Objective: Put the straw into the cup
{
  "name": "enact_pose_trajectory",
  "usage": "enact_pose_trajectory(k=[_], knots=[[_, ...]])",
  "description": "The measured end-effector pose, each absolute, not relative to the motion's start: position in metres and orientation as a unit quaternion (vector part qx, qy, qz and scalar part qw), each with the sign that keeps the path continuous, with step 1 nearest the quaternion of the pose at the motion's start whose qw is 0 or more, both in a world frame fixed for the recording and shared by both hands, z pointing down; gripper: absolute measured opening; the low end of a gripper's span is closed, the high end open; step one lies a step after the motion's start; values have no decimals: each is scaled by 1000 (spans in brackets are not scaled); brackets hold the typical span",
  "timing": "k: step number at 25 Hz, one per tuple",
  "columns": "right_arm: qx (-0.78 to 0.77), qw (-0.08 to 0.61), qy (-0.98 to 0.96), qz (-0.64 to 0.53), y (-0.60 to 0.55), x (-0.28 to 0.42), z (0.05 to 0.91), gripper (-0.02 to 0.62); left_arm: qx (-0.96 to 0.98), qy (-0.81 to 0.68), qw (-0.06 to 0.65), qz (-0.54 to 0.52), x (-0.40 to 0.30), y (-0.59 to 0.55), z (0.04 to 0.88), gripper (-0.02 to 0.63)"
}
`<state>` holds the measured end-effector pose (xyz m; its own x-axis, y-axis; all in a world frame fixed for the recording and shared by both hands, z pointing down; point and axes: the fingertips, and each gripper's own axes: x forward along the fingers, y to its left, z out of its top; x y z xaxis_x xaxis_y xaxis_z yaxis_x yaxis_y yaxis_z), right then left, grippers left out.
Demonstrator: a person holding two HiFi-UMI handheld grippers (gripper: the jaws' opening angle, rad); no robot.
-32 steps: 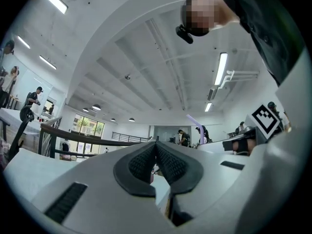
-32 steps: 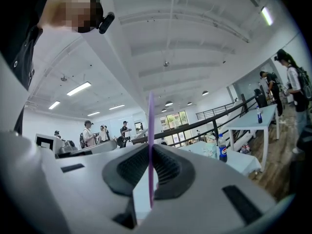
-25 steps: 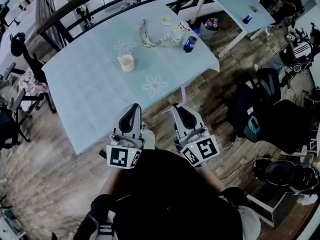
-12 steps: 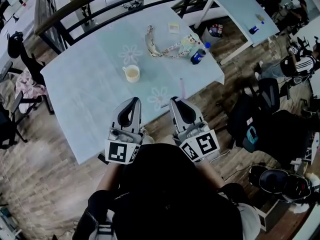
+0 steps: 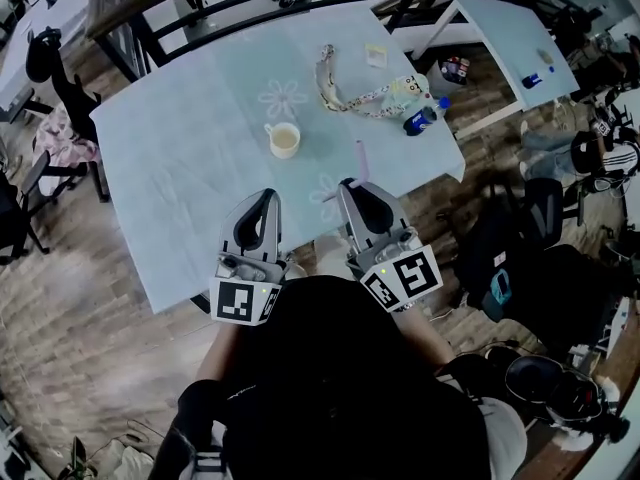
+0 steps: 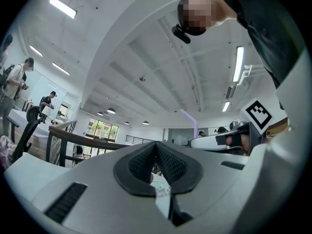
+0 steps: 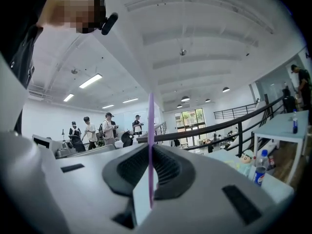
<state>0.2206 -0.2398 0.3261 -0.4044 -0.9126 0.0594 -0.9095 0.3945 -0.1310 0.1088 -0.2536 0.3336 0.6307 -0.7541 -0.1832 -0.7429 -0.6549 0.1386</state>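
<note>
left claw (image 5: 264, 197) and right claw (image 5: 350, 184) carried forward over table (image 5: 170, 168) edge, straw (image 5: 360, 157) closer to cup (image 5: 283, 139)

floor (image 5: 90, 318): brown wood planks, lower left | table (image 5: 170, 178): pale blue flowered cloth, upper centre | second table (image 5: 500, 23): pale, upper right | chair (image 5: 45, 63): black, upper left | railing (image 7: 219, 124): dark | strip lights (image 7: 91, 80): lit, white ceiling | windows (image 7: 187, 117): bright, far wall

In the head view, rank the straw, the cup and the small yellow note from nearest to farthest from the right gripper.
1. Straw: clamped in the right gripper, pointing ahead over the near edge of the table.
2. Cup: ahead and to the left, mid-table.
3. Yellow note: straight ahead, near the table's far edge.
</note>
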Motion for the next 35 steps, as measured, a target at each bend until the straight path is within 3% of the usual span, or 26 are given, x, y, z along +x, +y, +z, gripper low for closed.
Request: enact_pose_trajectory(k=[18, 35], knots=[[-467, -11, 878, -103, -370, 216, 359, 31, 875, -476, 25, -88, 121, -348, 353, 12], [-418, -65, 892, -157, -477, 189, 456, 32, 841, -535, 62, -59, 116, -420, 394, 12]])
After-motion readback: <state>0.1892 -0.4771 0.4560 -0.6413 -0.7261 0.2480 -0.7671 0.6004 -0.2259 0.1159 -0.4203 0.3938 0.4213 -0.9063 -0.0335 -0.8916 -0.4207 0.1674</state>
